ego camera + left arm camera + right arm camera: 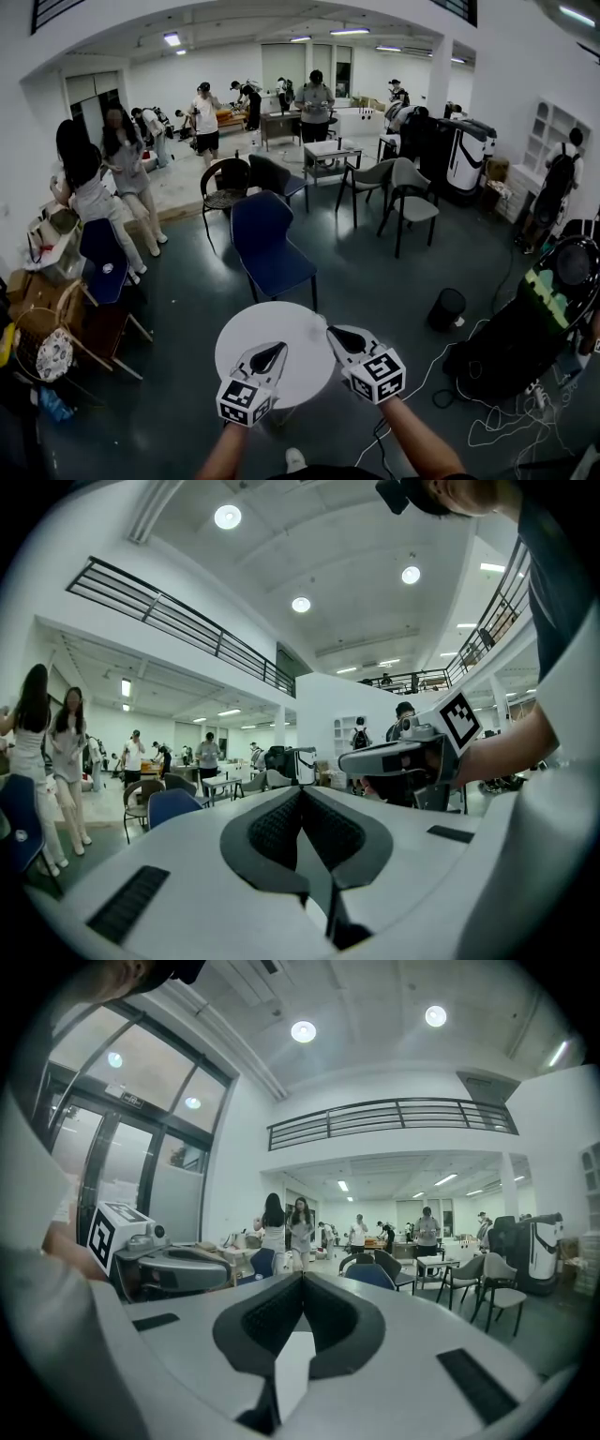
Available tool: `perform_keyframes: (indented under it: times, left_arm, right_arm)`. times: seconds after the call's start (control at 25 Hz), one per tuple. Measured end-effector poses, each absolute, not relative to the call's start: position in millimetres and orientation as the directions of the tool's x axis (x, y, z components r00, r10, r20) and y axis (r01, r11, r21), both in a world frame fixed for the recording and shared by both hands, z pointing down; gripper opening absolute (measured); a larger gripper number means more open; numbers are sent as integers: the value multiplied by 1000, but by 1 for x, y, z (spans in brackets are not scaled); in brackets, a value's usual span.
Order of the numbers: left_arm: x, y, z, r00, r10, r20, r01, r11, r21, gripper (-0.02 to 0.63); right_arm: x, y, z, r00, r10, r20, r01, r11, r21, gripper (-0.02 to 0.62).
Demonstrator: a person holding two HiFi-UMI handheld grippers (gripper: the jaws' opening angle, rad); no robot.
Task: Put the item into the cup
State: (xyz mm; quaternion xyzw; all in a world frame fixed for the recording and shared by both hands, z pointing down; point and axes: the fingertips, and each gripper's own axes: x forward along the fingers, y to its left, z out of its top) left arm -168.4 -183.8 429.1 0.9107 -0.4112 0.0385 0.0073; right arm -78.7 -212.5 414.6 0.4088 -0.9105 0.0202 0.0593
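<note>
Head view: the left gripper (269, 356) and the right gripper (343, 339) are held side by side over the near edge of a round white table (272, 323); a blue chair (267, 239) stands just beyond it
Left gripper view: jaws pressed together with nothing between them; the other gripper shows close by on its right
Right gripper view: jaws meet tip to tip, empty too
Task things: neither the item nor the cup can be made out in any view
Room: people (204, 117) stand around tables at the far end; cables (497, 427) trail over the dark floor on the right
</note>
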Motion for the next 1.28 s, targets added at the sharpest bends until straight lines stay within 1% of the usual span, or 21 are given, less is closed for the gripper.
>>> perform_keyframes:
  times: [0.48,0.88,1.28]
  left_arm:
    - [-114,-114,420,644,-762,72,-761,-647,-37,17]
    - [-85,-70,416,629,-774,68,-774,-632,-45,17]
    - [-70,-29,422,606,-792,76,-791,-610,-41,17]
  right_arm:
    - [-25,-144,405,-671,-735,102,-738,675,11,17]
    - [7,-102,402,-681,-727,85,-730,684,3,17]
    - [22,-61,410,-700,-710,77,-712,702,-8,17]
